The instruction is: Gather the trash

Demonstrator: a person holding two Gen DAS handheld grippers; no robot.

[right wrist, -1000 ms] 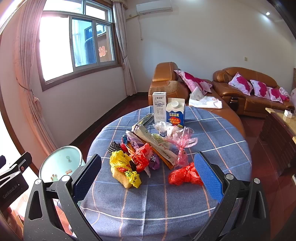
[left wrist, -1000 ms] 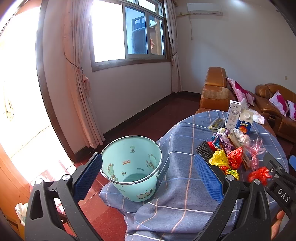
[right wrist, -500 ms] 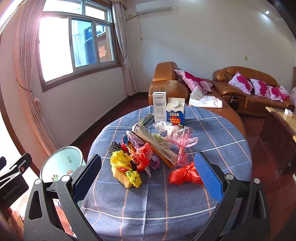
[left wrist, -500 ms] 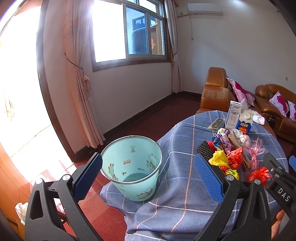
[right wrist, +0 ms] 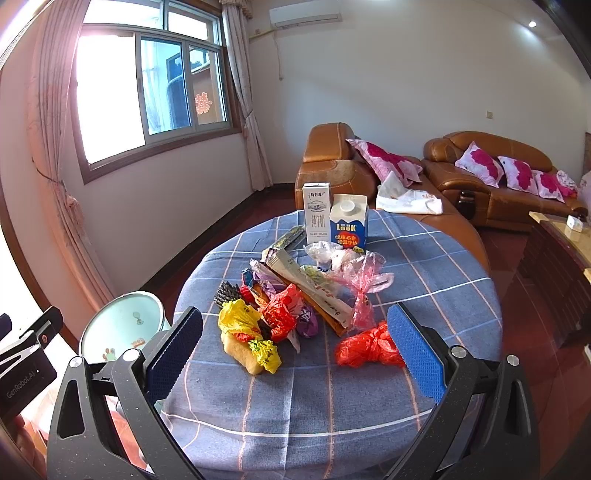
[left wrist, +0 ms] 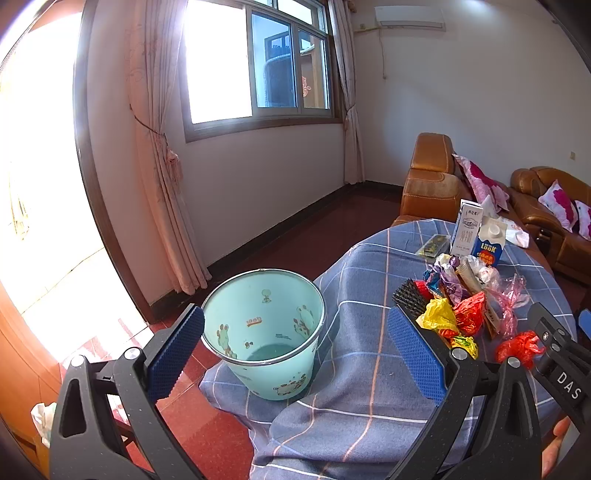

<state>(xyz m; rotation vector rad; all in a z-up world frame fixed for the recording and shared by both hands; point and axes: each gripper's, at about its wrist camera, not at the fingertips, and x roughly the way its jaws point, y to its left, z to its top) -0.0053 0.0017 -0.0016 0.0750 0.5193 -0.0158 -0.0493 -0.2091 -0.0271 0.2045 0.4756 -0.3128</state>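
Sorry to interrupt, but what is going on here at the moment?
A person is about to clear trash off a round table. Both the left gripper and the right gripper are open and hold nothing. Wrappers, plastic bags and two cartons lie untouched, and the mint-green bin beside the table looks empty.

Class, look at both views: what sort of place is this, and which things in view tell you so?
Most likely a home living room: brown leather sofas with floral cushions, a curtained window, and a wall air conditioner behind a cloth-covered round table.
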